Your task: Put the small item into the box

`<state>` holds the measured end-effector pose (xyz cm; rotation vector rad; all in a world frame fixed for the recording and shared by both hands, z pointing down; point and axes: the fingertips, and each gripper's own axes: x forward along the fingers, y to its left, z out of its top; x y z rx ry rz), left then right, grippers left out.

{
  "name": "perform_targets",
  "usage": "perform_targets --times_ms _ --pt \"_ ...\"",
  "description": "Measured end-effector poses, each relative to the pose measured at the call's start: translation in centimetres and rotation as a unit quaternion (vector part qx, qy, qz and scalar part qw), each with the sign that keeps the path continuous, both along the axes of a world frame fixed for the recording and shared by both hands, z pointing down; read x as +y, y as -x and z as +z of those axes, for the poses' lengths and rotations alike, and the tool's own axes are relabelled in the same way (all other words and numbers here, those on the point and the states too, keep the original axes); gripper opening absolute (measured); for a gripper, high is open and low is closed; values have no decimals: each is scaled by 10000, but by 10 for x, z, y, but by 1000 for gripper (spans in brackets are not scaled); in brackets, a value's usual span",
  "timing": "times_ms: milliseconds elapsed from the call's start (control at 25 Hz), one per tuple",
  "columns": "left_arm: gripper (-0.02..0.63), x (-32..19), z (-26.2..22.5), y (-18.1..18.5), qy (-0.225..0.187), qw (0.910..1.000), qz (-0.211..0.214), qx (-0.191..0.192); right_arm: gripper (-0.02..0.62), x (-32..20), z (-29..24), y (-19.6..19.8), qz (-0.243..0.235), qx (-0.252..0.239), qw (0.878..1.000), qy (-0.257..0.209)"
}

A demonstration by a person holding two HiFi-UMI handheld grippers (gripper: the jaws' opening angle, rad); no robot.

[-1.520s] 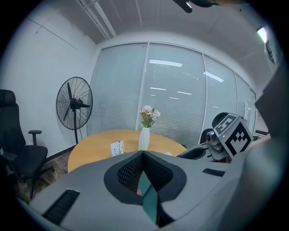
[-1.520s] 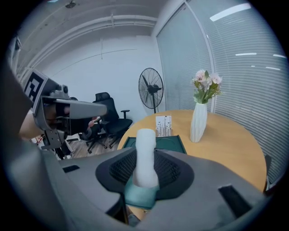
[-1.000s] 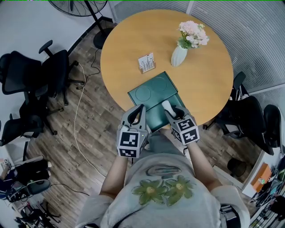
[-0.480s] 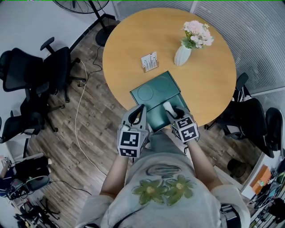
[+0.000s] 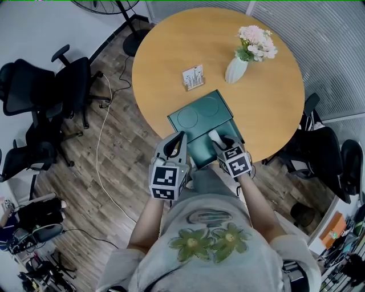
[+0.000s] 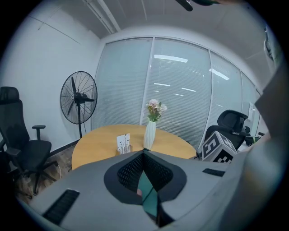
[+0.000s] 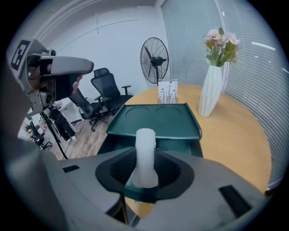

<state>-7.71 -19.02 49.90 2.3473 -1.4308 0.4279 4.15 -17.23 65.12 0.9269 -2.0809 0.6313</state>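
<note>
A dark green box with two round recesses in its top lies at the near edge of the round wooden table. Its lower part stands pulled out toward me. My right gripper is shut on a small white cylinder, held upright over that pulled-out part. In the right gripper view the white cylinder stands between the pads, with the box just beyond. My left gripper hovers at the box's near left corner, its jaws together and holding nothing. Its tips meet in the left gripper view.
A white vase of pink flowers and a small card holder stand behind the box. Black office chairs sit left and right of the table. A floor fan and a loose cable are on the wooden floor.
Almost nothing: the head view has shifted slightly, and both grippers keep their places at the box, the right one still holding the white cylinder.
</note>
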Motion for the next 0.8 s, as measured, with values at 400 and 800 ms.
perform_targets --times_ms 400,800 --pt "2 -2 2 4 55 10000 -39 18 132 -1 24 0 -174 233 9993 225" --pt "2 -4 3 4 65 10000 -52 26 135 -1 43 2 -387 481 9967 521"
